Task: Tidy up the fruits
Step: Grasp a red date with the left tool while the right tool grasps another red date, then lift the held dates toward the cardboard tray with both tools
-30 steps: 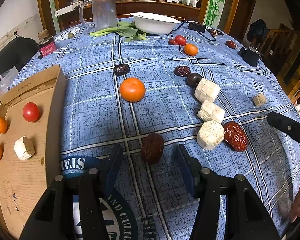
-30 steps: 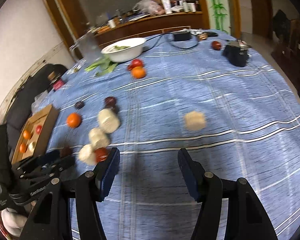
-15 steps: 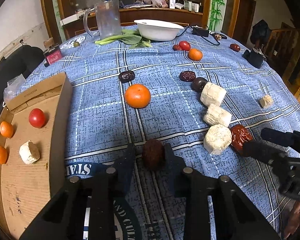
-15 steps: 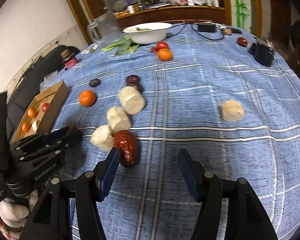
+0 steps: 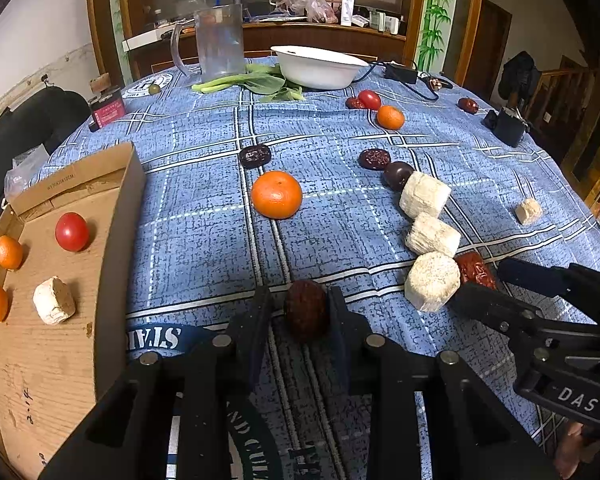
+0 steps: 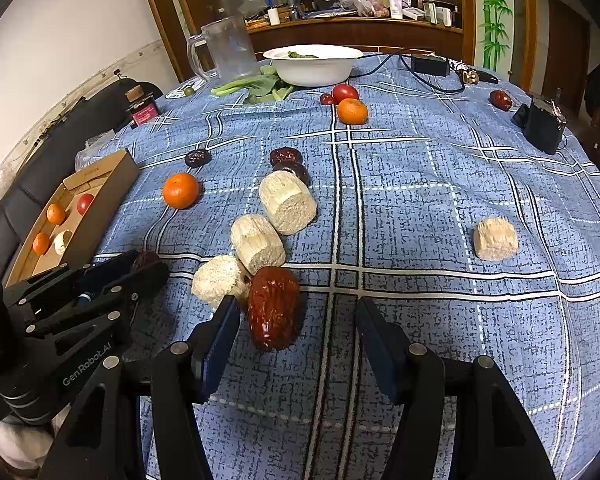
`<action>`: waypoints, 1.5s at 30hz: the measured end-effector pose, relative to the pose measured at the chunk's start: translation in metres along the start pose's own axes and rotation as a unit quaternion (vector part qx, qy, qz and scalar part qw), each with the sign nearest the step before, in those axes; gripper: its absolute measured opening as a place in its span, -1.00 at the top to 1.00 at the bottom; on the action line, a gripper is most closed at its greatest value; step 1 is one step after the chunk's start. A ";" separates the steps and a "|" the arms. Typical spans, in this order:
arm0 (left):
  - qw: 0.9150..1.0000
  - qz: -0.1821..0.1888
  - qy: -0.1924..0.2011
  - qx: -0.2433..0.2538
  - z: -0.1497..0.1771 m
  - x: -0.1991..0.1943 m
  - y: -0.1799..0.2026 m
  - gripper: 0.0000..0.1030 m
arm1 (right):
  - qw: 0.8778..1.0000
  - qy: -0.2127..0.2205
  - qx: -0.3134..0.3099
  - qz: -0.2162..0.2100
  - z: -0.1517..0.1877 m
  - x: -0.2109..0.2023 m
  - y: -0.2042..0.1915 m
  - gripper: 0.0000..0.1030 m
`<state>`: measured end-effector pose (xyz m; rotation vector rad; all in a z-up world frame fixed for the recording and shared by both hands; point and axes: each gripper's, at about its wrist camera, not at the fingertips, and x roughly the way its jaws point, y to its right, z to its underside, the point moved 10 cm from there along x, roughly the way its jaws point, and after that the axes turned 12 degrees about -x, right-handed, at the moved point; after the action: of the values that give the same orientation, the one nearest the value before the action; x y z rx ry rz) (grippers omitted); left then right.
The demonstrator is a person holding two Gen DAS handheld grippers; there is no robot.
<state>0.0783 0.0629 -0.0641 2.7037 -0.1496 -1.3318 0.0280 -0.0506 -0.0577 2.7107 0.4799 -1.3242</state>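
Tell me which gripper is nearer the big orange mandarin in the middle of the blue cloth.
Left. The left gripper, shut on a dark brown date, sits just short of the big orange mandarin; the right gripper is farther off beside the white chunks.

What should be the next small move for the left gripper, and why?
Probably lift and carry toward the cardboard tray. The left gripper looks shut on the dark brown date, which still sits low over the tablecloth; the tray already holds fruit.
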 end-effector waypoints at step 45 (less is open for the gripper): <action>0.979 0.073 0.156 -0.105 0.017 -0.171 -0.106 0.60 | 0.992 0.074 -0.078 -0.069 -0.008 -0.099 -0.130 0.45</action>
<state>-0.0359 0.1905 0.0433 2.6204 -0.1620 -0.8194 -0.0642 0.0506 0.0328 2.6984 0.7617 -1.0680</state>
